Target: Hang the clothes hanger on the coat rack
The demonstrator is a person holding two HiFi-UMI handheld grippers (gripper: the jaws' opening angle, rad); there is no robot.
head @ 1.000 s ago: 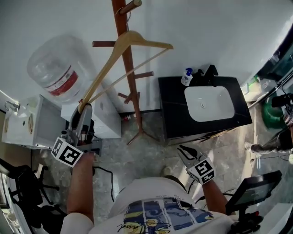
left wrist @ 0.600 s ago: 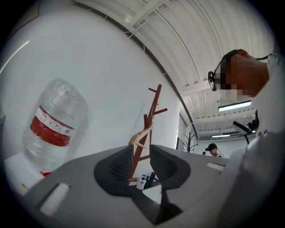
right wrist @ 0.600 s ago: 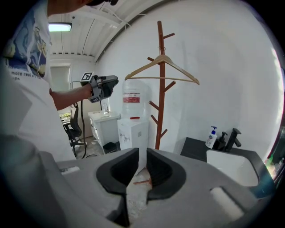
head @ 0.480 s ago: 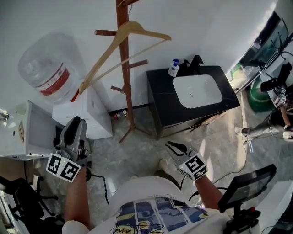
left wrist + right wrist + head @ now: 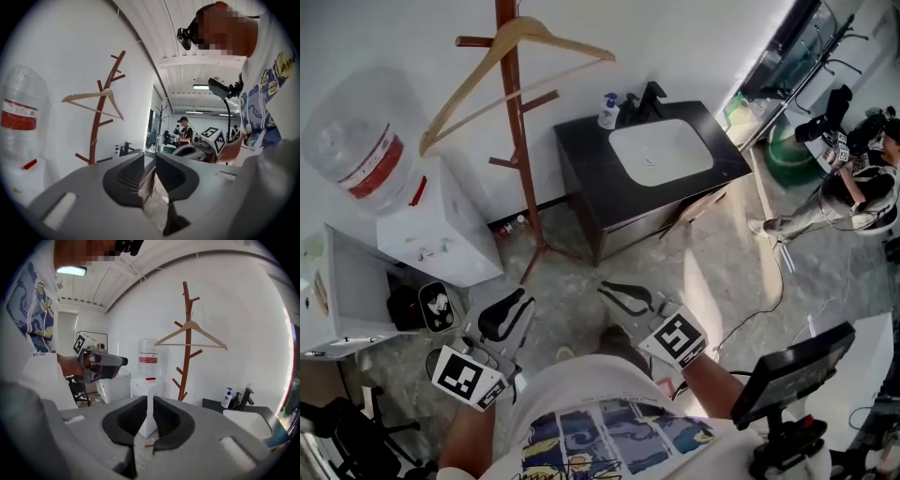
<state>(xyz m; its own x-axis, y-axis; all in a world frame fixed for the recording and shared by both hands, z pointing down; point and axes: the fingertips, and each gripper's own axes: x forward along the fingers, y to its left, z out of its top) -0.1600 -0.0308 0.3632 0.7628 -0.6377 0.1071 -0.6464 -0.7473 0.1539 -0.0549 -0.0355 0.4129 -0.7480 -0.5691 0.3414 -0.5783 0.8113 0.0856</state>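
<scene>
The pale wooden clothes hanger (image 5: 530, 26) hangs tilted at eleven o'clock. The empty left gripper (image 5: 528, 300) is closing. The right gripper (image 5: 607, 292), also empty, gapes narrowly.

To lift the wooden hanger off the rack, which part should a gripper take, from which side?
Probably the arm of the hanger near its end on the water bottle side, approached from the room, not the wall. That end juts clear of the pole and pegs of the coat rack, and is slim.
</scene>
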